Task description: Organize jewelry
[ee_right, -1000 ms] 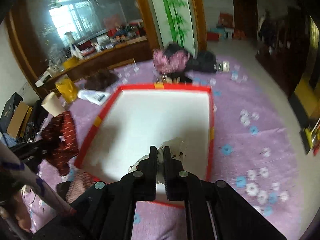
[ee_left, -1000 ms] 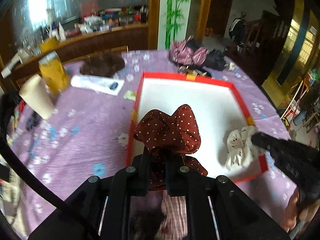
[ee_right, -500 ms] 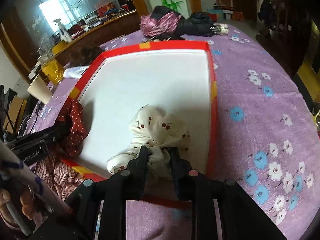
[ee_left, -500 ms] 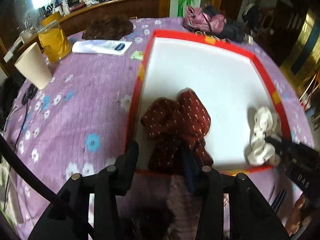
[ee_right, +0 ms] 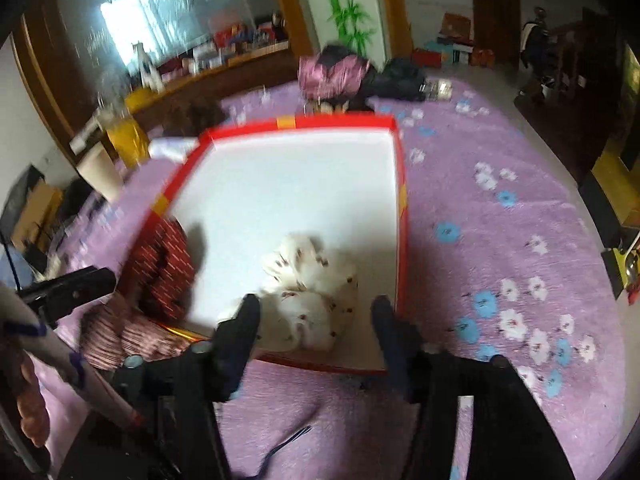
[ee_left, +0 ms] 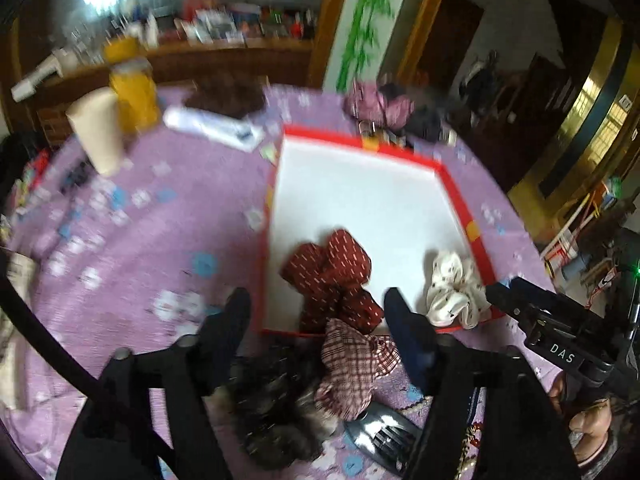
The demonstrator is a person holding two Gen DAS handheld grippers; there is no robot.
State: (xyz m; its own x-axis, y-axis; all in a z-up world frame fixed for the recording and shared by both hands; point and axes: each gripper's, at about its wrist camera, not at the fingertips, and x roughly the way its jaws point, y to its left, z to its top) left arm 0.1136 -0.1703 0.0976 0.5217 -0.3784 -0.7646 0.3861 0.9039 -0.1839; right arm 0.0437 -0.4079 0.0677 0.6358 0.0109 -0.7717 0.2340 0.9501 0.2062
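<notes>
Above scrunchies (ee_right: 308,300), both jaws wide.

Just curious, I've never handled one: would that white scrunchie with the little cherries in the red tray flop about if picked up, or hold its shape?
The white cherry-print scrunchie lies bunched in soft folds, so it would probably sag and flop. It looks like light fabric, unlikely to roll or break.
</notes>
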